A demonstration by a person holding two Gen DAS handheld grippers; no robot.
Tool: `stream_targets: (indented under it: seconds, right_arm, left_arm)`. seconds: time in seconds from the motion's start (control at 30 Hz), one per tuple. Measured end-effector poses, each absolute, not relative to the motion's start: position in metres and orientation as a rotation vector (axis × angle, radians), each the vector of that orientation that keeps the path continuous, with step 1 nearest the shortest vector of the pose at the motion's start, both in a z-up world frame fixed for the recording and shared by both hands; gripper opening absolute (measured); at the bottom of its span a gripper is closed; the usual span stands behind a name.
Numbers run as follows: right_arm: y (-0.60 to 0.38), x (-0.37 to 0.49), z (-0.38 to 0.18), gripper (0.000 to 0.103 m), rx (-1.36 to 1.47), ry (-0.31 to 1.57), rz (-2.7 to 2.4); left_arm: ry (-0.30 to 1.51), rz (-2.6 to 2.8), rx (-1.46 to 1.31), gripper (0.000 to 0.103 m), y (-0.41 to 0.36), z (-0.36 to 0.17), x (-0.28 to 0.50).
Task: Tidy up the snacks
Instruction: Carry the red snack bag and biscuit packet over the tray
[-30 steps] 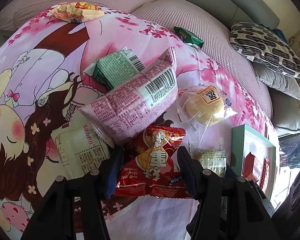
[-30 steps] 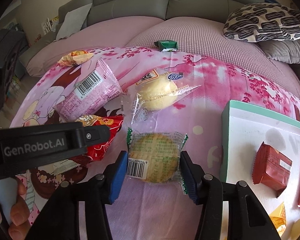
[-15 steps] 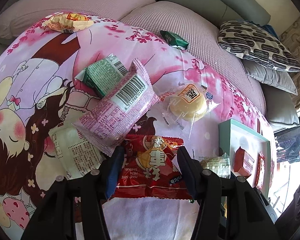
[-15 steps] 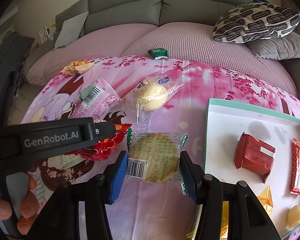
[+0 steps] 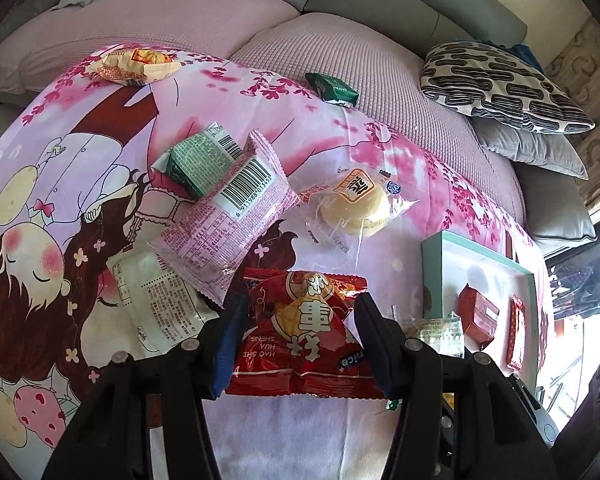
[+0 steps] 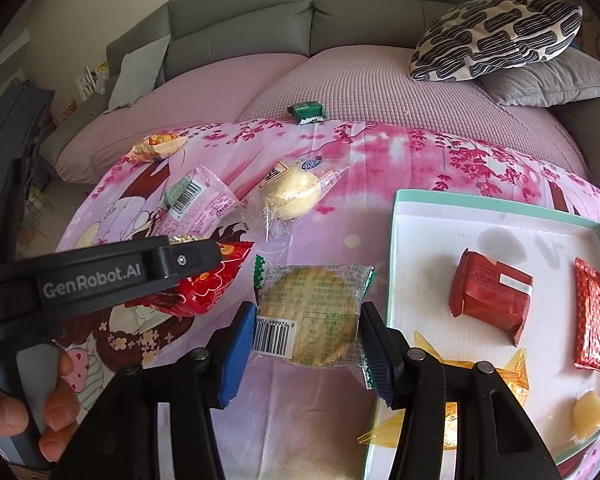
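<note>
Left gripper [image 5: 298,332]: fingers closed on the red snack bag [image 5: 304,336], low centre of the left wrist view. Bag crumpled between the blue pads, print upside down to the camera. In the right wrist view the same bag [image 6: 204,284] shows at left centre, under the black arm of the left gripper.

Right gripper [image 6: 306,338]: fingers clamped on the clear-wrapped round cracker [image 6: 310,310], low centre of the right wrist view, barcode end toward the camera. Cracker packet sits just left of the box rim.

Teal-rimmed box [image 6: 396,240], right half of the right wrist view, white floor. Inside: red brick-shaped packet [image 6: 492,294], long red bar [image 6: 589,312] at far right, orange wrappers [image 6: 512,368] along the lower edge, pale yellow piece [image 6: 590,408] lower right.

All on a pink cartoon-print sheet [image 5: 60,184] spread over a pink sofa cover. Loose on the sheet, left wrist view: pink packet with barcode [image 5: 228,208] at centre, lying over a green packet [image 5: 196,160] and a whitish packet [image 5: 156,300]; yellow bun in clear wrap [image 5: 354,204] right of centre; orange-yellow bag [image 5: 136,64] upper left; small dark green packet [image 5: 332,88] at top centre, on the sofa cover. Patterned cushion [image 5: 504,88] upper right.
</note>
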State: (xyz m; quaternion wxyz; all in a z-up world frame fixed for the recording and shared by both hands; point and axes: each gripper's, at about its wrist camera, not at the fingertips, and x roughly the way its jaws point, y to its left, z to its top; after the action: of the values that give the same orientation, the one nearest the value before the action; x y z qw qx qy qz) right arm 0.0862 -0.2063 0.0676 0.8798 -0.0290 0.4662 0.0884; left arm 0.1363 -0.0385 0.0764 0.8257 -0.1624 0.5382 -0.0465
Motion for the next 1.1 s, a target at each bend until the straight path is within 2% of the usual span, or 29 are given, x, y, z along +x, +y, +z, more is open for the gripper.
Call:
stream_targets:
  seconds: [0.47,0.83,1.1]
  right_arm:
    - [-0.277,0.09,0.099,0.055,0.072,0.878,0.046]
    - [-0.387,0.084,0.117,0.055,0.164,0.789,-0.217]
    - [-0.417,0.092,0.115,0.055,0.162,0.763,-0.269]
  left_arm:
    - [1.1,-0.13,-0.284,0.057,-0.065,0.099,0.135]
    - [1.101,-0.317,-0.144,0.057,-0.174,0.118,0.151]
    - [1.098,-0.393,-0.051,0.057,-0.245,0.119,0.174]
